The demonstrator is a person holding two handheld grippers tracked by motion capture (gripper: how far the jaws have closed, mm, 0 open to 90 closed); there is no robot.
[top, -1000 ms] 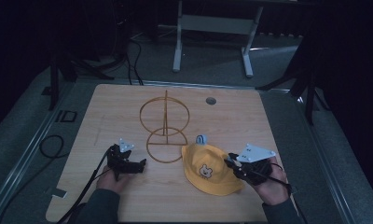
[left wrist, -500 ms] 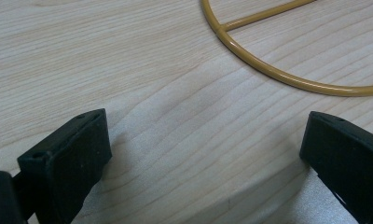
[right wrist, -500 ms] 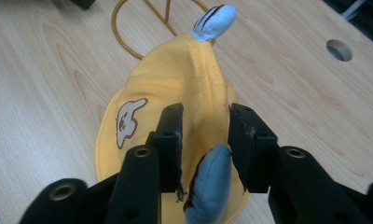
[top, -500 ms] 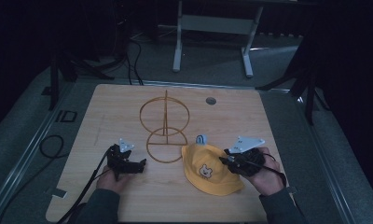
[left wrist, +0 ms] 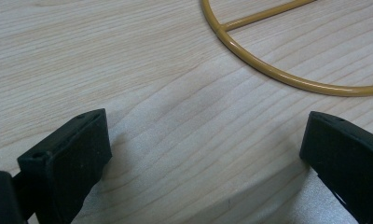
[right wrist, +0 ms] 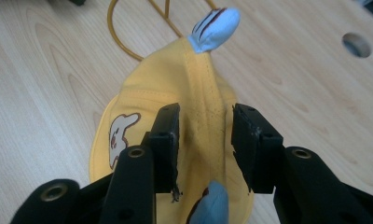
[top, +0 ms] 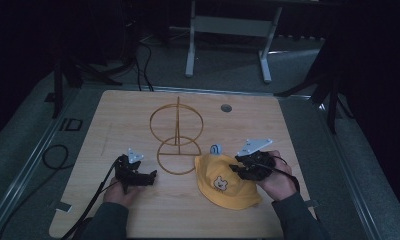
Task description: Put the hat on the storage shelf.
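Yellow cap (right wrist: pixel 184 93) between right gripper (right wrist: pixel 205 133) jaws

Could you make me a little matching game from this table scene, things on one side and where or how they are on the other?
Things:
1. yellow cap
2. gold wire stand
3. left tool
4. right tool

Places or states:
A. jaws wide apart over bare wood, with nothing between them
B. standing near the middle of the table, two rings on a post
C. lying on the wood at the person's right, a cartoon animal on it
D. jaws on either side of a ridge of yellow cloth

Pairs: 1-C, 2-B, 3-A, 4-D
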